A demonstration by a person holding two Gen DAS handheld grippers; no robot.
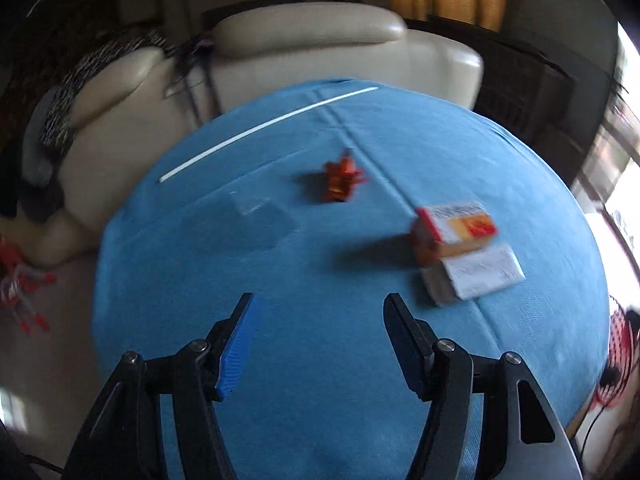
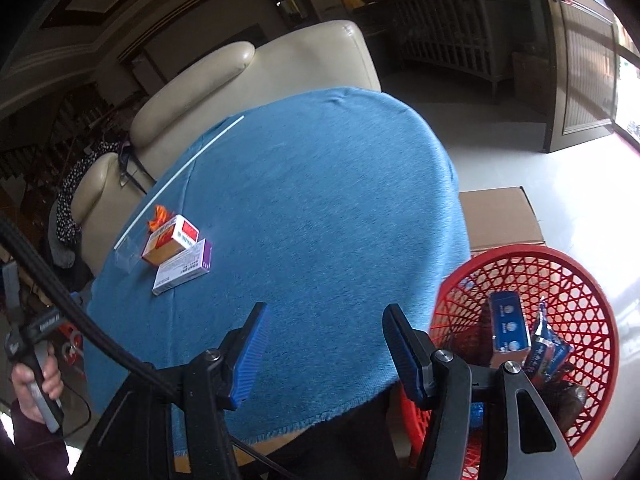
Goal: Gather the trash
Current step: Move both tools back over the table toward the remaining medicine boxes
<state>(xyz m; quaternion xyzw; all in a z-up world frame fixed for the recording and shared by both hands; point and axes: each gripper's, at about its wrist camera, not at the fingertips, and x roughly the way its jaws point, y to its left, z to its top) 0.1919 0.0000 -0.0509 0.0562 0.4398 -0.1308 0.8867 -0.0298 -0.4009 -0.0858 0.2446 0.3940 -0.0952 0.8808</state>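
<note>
On the blue-clothed table lie an orange-and-red box, a white box against it, a crumpled orange wrapper, a clear plastic piece and a long white stick. My left gripper hovers open over bare cloth short of them, its jaws empty. In the right wrist view the same orange box, white box, wrapper and stick sit far left. My right gripper is open and empty near the table's edge, beside the red mesh basket.
The basket holds a blue box, a blue packet and darker items. A cardboard box stands behind it on the pale floor. A cream sofa runs behind the table. A person's hand grips the left tool's handle.
</note>
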